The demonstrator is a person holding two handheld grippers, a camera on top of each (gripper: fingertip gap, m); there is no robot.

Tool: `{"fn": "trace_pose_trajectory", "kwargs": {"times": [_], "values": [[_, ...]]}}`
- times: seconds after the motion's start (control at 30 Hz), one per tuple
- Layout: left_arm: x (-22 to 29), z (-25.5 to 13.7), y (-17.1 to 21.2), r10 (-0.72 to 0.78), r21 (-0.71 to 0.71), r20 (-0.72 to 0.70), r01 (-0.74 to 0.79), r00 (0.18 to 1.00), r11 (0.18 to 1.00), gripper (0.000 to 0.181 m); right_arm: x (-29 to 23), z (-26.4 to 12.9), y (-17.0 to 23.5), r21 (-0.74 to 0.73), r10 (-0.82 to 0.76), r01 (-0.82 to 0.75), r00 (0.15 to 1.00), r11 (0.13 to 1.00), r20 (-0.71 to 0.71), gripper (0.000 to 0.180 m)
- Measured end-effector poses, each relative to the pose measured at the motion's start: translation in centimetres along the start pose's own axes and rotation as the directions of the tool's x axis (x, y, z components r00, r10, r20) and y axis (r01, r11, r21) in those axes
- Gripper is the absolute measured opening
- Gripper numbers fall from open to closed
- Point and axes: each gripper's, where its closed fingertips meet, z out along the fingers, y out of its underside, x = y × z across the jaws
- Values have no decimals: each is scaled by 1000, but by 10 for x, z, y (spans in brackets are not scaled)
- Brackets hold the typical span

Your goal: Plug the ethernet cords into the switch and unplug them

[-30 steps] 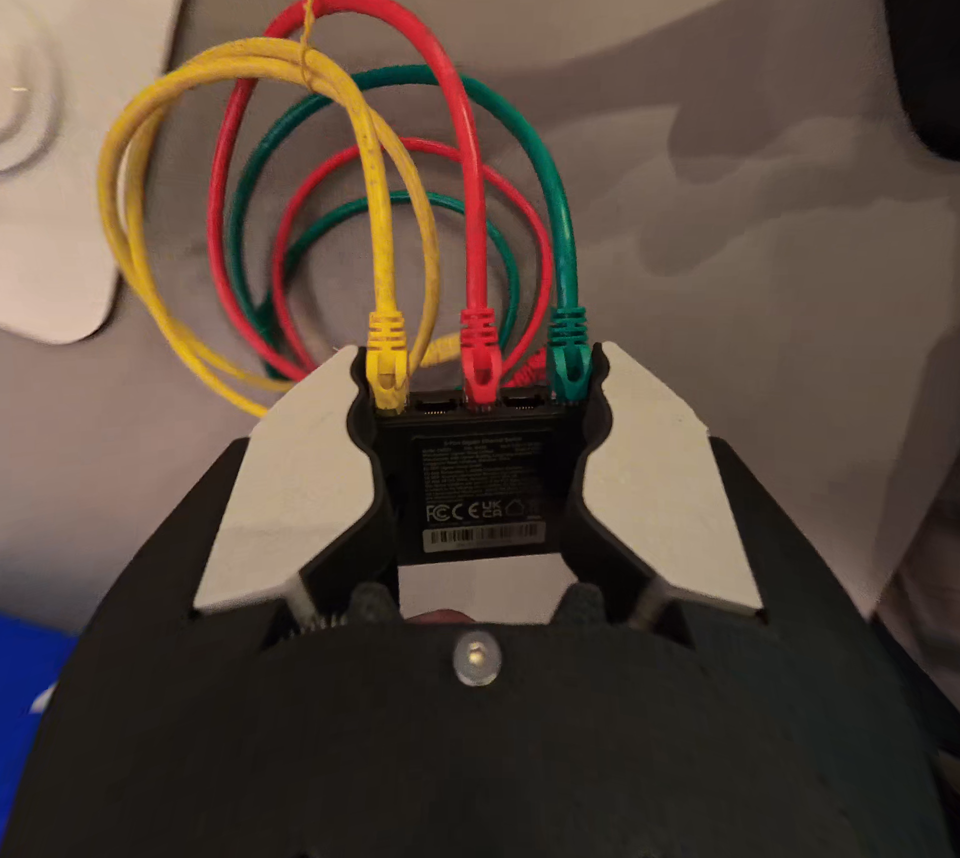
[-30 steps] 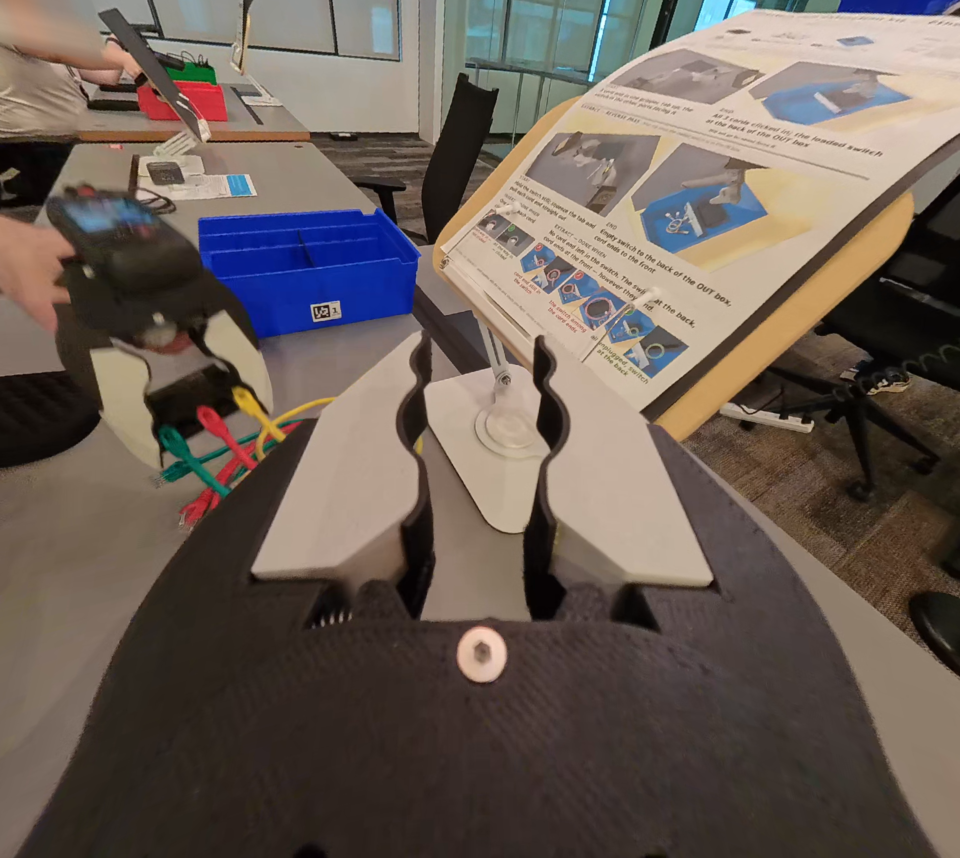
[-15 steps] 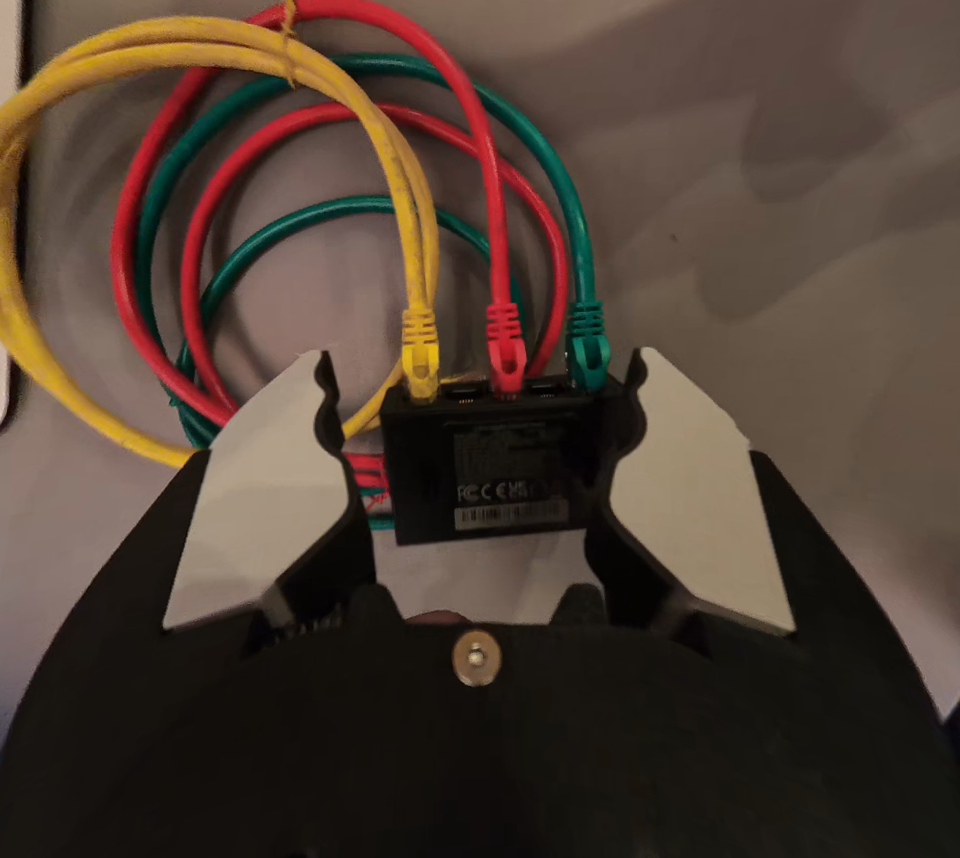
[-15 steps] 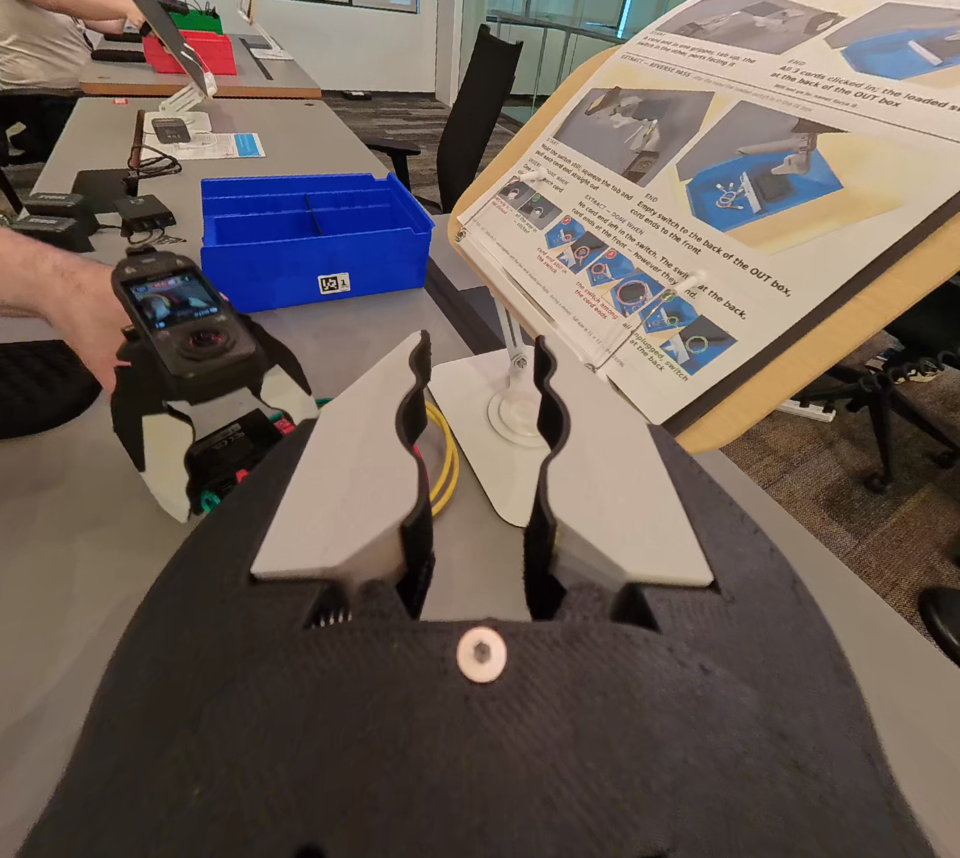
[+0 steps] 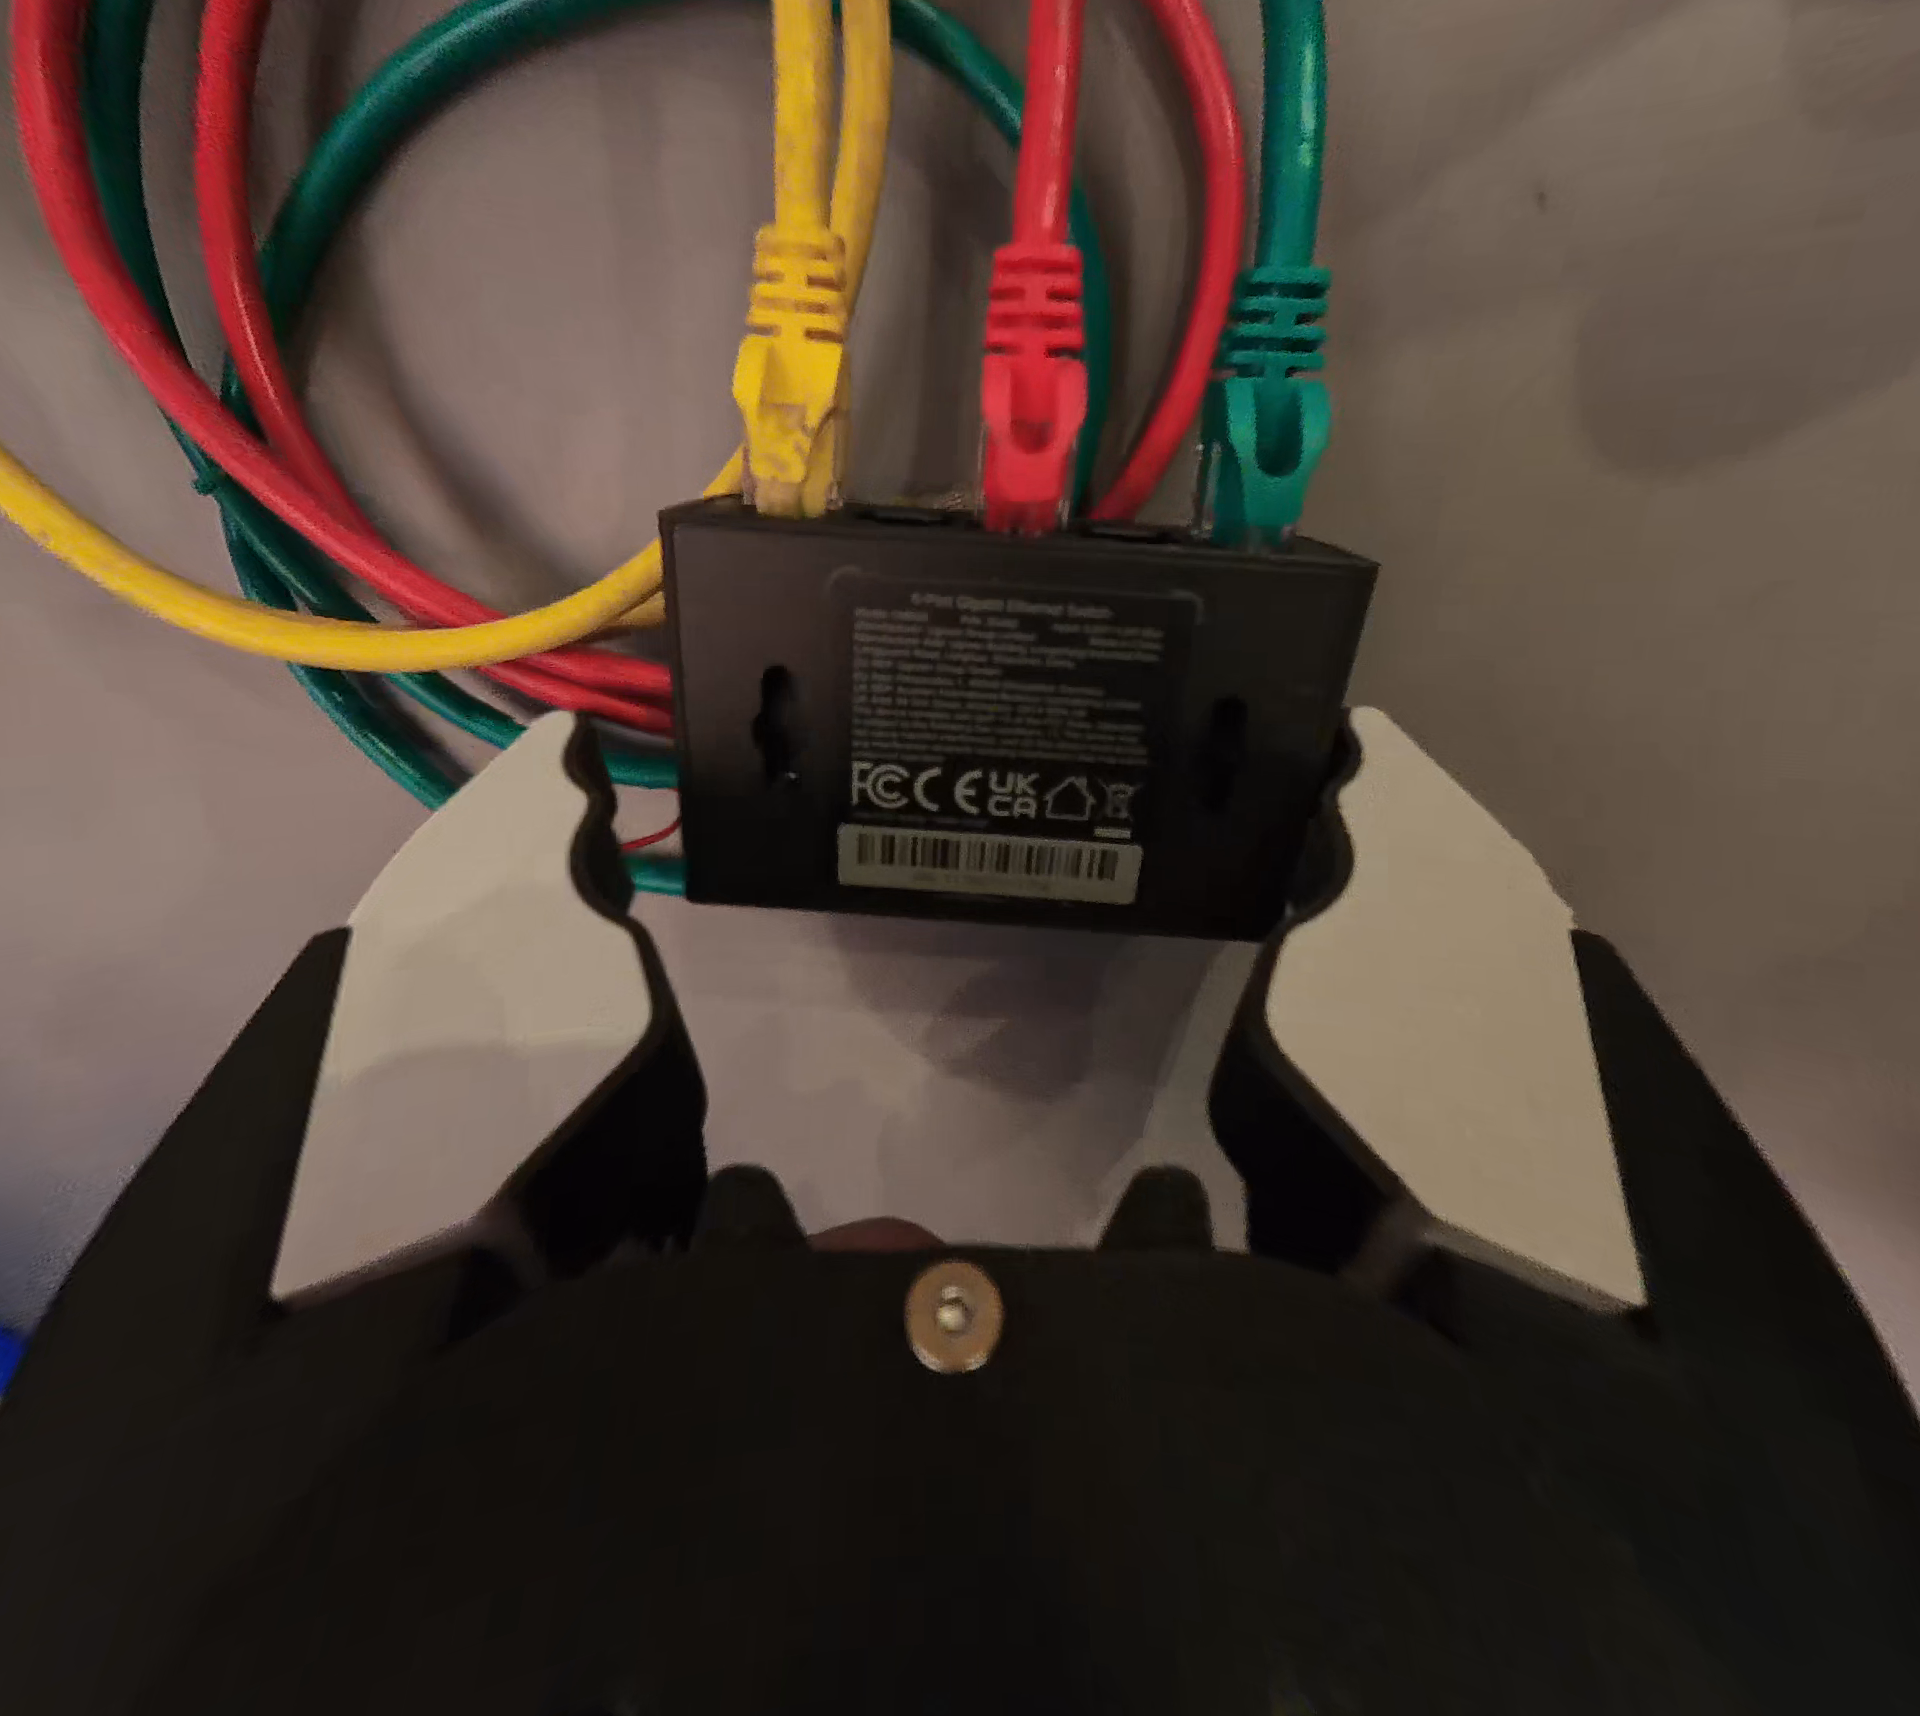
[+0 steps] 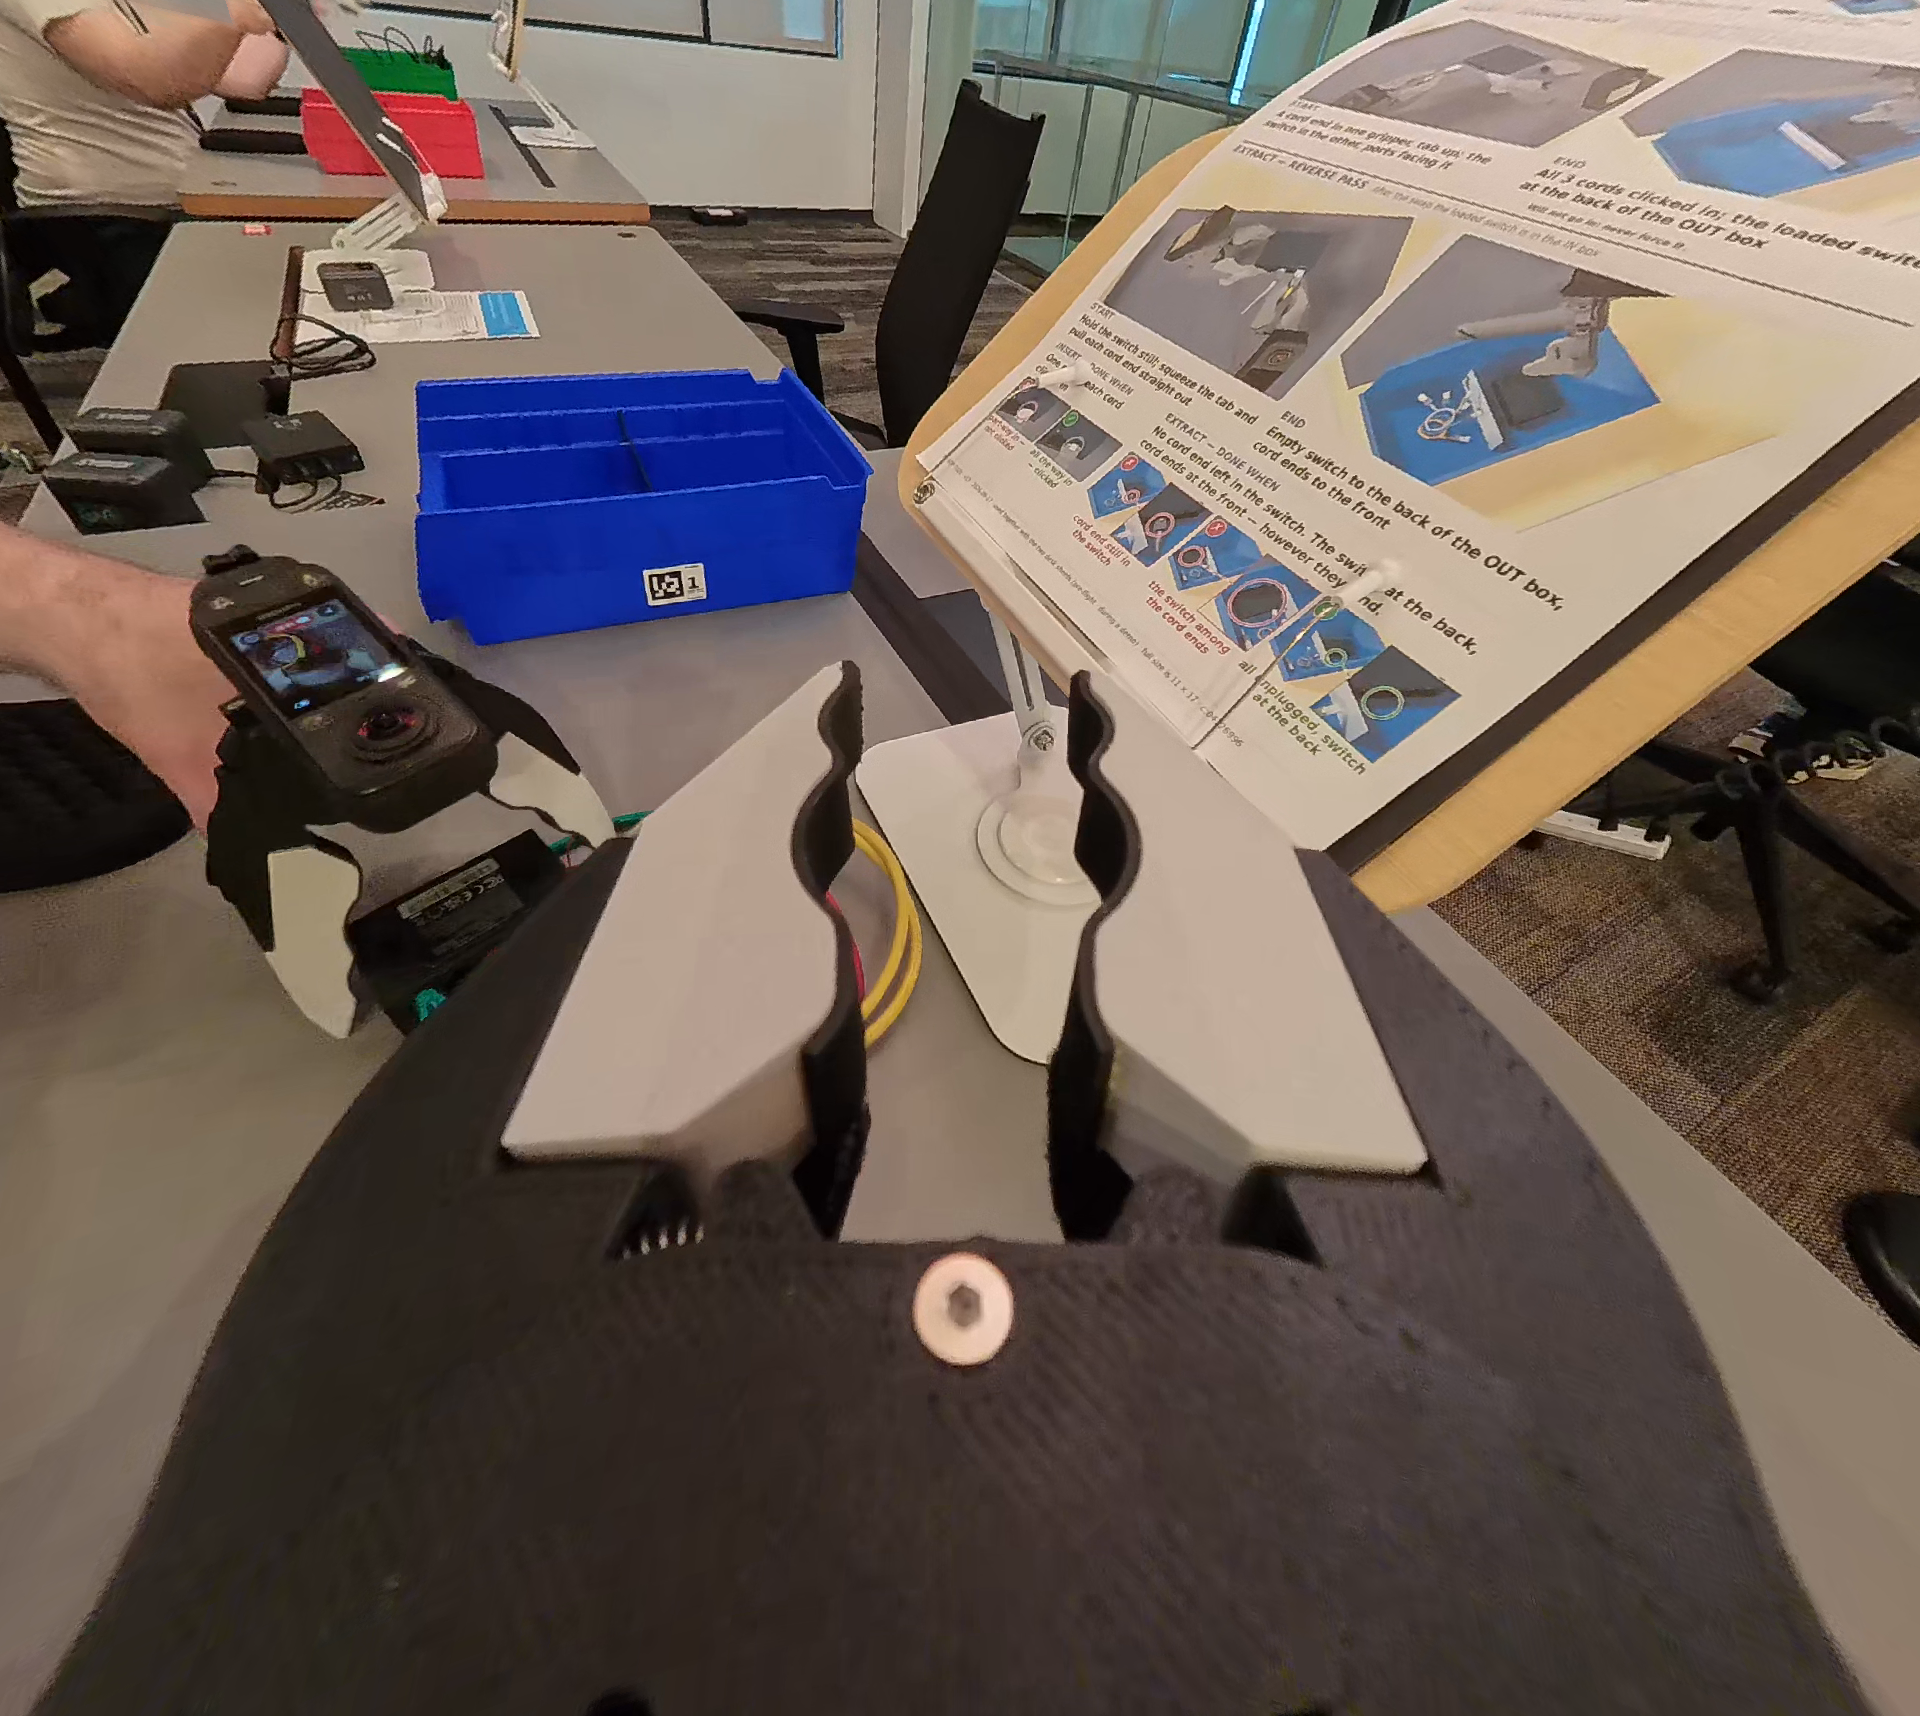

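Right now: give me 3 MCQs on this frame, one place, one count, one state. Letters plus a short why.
1. Where does the switch lie?
A. in the blue bin
B. on the grey table, label side up
C. on the paper stand

2. How many cords are plugged into it?
A. one
B. two
C. three

3. How does the left gripper stand?
A. open, fingers either side of the switch
C. shut on the red plug
B. shut with nothing in it

Answers:
1 B: the switch's label faces the camera, with the table under it; the blue bin stands apart.
2 C: the yellow plug, red plug and green plug all sit in ports.
3 A: a gap shows beside the switch at the left finger.
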Motion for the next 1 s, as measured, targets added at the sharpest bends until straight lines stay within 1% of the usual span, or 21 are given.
{"fn": "trace_pose_trajectory", "kwargs": {"times": [0.03, 0.07, 0.13, 0.23, 0.3, 0.4, 0.43, 0.5, 0.6, 0.67, 0.77, 0.83, 0.9, 1.0], "values": [[-2, -2, -1, 0, 13, 3, 0, 1000, 1000, 111, 0, 0, 0, 1, -1, 1, 1000, 1000, 1, 38], [-4, -3, -3, 2, 34, 13, -3, 1000, 999, 108, -1, 0, 0, 3, 0, 0, 1000, 1000, 3, 38], [-5, -3, -4, -7, 55, -7, 8, 1000, 998, 107, -1, 2, 1, 3, 2, -3, 1000, 1000, 9, 39], [-6, -8, -7, -46, 92, -72, 53, 996, 994, 107, -8, 8, 3, -3, -19, 19, 999, 1000, 39, 40], [-8, -14, -10, -82, 113, -119, 96, 990, 989, 107, -17, 14, 4, -10, -51, 52, 996, 999, 67, 47], [-14, -26, -13, -135, 138, -202, 165, 970, 977, 106, -40, 27, 7, -20, -163, 167, 977, 986, 134, 61], [-17, -31, -14, -148, 145, -230, 184, 962, 972, 106, -50, 33, 10, -27, -219, 226, 964, 974, 154, 62], [-24, -42, -16, -172, 149, -275, 219, 946, 964, 106, -69, 46, 17, -47, -343, 357, 921, 933, 188, 65], [-36, -57, -21, -202, 165, -334, 268, 921, 949, 106, -105, 69, 34, -61, -505, 539, 819, 840, 273, 70], [-45, -67, -25, -221, 178, -373, 304, 901, 936, 106, -129, 85, 54, -80, -568, 629, 743, 773, 355, 74], [-54, -78, -27, -241, 180, -419, 340, 875, 923, 105, -152, 105, 83, -106, -603, 704, 667, 702, 438, 77], [-57, -84, -31, -253, 190, -464, 375, 849, 907, 105, -157, 119, 93, -116, -639, 739, 640, 663, 425, 77], [-60, -87, -33, -257, 194, -480, 387, 839, 902, 105, -156, 132, 99, -130, -685, 770, 621, 625, 382, 74], [-57, -88, -35, -248, 188, -473, 372, 845, 909, 105, -156, 147, 106, -142, -731, 798, 596, 586, 331, 63]]}}
